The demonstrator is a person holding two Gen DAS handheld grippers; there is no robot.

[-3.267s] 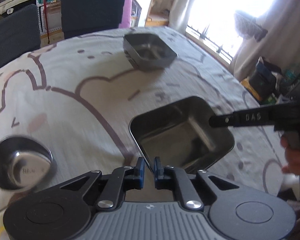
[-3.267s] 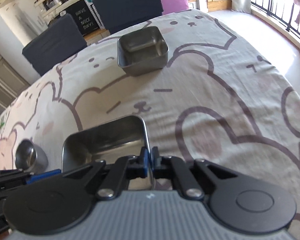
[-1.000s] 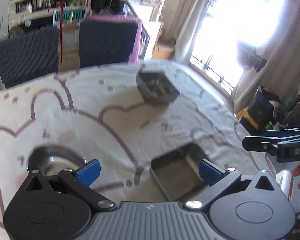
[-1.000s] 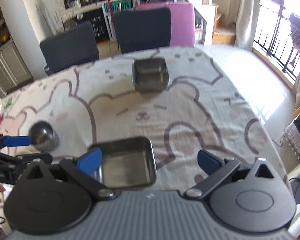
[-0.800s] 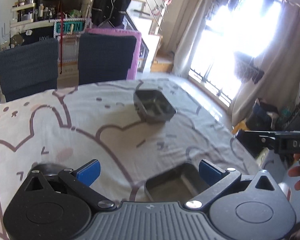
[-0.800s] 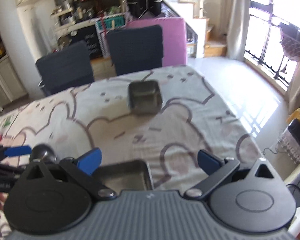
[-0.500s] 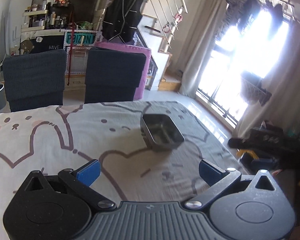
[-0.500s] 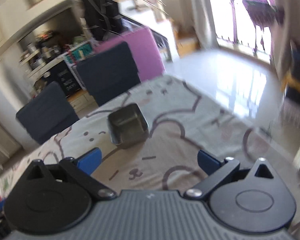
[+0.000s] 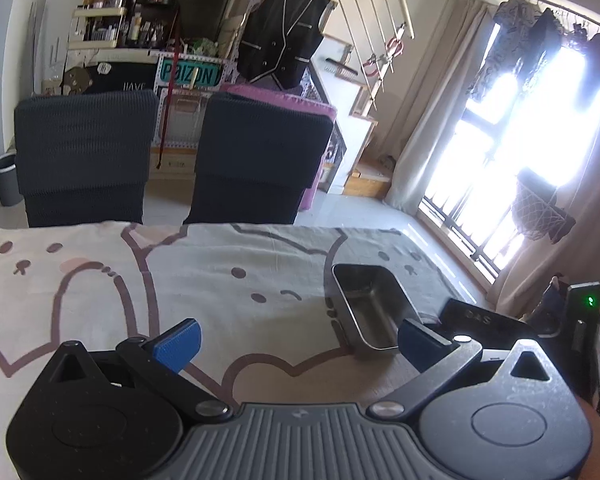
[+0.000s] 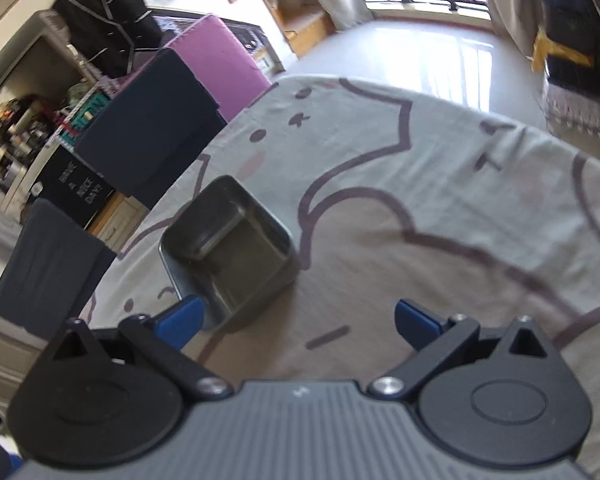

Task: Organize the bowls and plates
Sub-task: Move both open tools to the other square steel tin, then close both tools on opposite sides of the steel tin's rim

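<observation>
The right gripper [image 10: 296,318] stood nearest to the work, its blue-padded jaws spread wide and holding nothing, low over the cartoon-printed tablecloth [image 10: 440,184]. Just beyond its left pad, toward eleven o'clock in the right wrist view, sat the square steel dish [image 10: 228,248], upright and empty on the cloth, one corner turned toward the camera so that its sides ran diagonally to the line of the fingers; the near rim appeared almost to meet the left fingertip [image 10: 180,318], though motion blur made contact hard to judge. The dish therefore lay left of the gap between the jaws, not within it, and I judged that the gripper would need to shift toward nine o'clock and turn a little before a wall could pass between the pads. The left gripper [image 9: 298,342] also hung with its jaws apart and empty, set farther back, and from it the same dish [image 9: 370,308] lay toward one o'clock, just past its right pad, looking elongated away from the camera. The right gripper seemed the nearer of the two. Beyond the table's far edge stood two dark chairs [image 9: 82,156].
</observation>
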